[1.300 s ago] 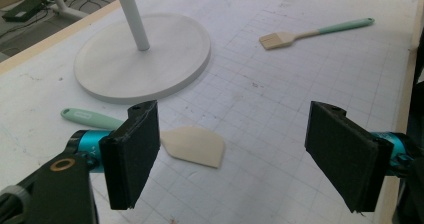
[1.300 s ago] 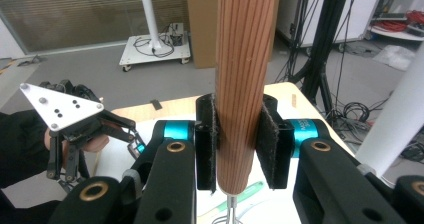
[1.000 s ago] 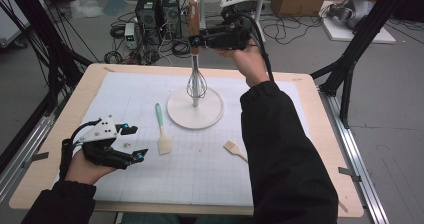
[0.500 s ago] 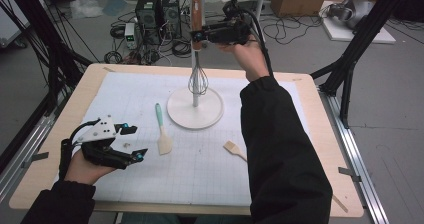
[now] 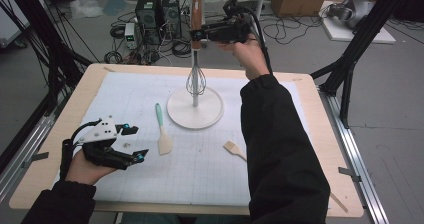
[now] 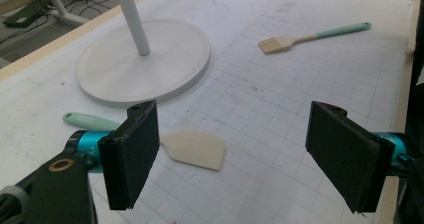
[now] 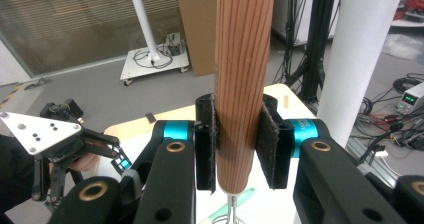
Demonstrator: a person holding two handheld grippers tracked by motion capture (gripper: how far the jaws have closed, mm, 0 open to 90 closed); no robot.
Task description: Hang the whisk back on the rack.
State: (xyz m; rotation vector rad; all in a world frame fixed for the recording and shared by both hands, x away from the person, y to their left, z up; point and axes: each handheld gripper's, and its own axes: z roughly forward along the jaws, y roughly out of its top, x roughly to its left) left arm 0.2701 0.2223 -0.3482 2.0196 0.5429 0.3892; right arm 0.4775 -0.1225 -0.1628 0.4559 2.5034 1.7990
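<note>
Right gripper [image 5: 196, 33] clamped on whisk [image 5: 196, 69] by its wooden handle, held upright high beside the stand [image 5: 195, 109] pole, wires hanging just above the round base. Left gripper [image 5: 131, 143] low over the mat [image 5: 210, 169], jaws wide apart and empty. Spatula [image 5: 162, 131] just beside it, brush [image 5: 234, 150] farther right.

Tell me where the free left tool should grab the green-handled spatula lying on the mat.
Grip the spatula by its slim green handle, coming straight down with the left tool, jaws across the handle. The blade lies flat on the mat, too wide and thin to pinch; the handle points toward the stand base.
</note>
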